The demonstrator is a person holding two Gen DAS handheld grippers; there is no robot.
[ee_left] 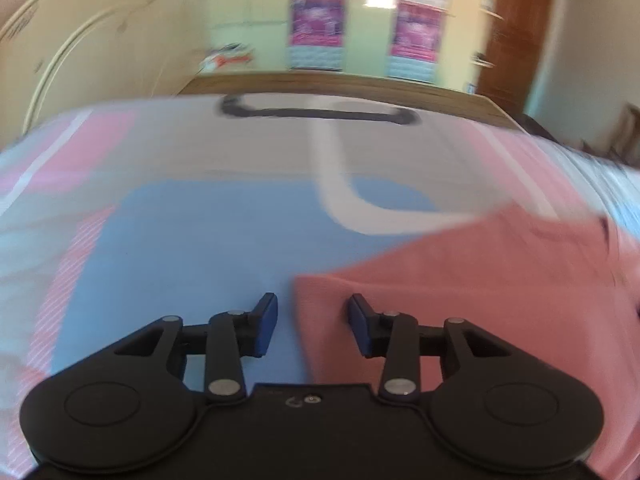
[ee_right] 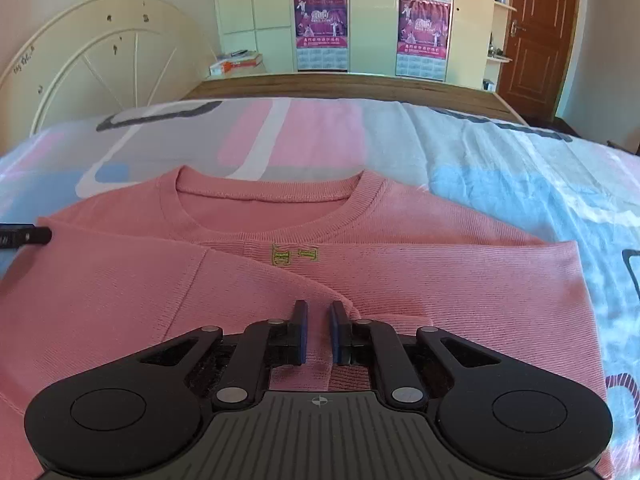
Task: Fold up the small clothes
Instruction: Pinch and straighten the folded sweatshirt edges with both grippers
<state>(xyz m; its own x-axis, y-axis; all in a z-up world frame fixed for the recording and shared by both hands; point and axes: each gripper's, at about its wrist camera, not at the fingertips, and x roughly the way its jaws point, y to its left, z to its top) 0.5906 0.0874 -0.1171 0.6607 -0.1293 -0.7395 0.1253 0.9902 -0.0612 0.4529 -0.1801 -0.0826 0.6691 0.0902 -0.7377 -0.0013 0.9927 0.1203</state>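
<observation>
A pink knit sweater (ee_right: 400, 280) lies flat, neckline away from me, on the patterned bed sheet (ee_right: 500, 168). Its sleeves are folded in across the chest. My right gripper (ee_right: 319, 312) is over the sweater's middle, its jaws nearly together on a strip of the pink sleeve. In the blurred left wrist view, my left gripper (ee_left: 312, 318) stands open over the sweater's (ee_left: 480, 300) left edge. That edge runs through the gap, untouched by the pads. One black fingertip (ee_right: 38, 235) of the left gripper shows at the sweater's left shoulder.
The sheet (ee_left: 192, 240) has pink, blue and grey patches. A wooden bed frame (ee_right: 340, 84) runs along the far side. A cream arched headboard (ee_right: 92, 52) stands at the left, a wardrobe with posters (ee_right: 320, 20) behind, and a brown door (ee_right: 536, 32) at the right.
</observation>
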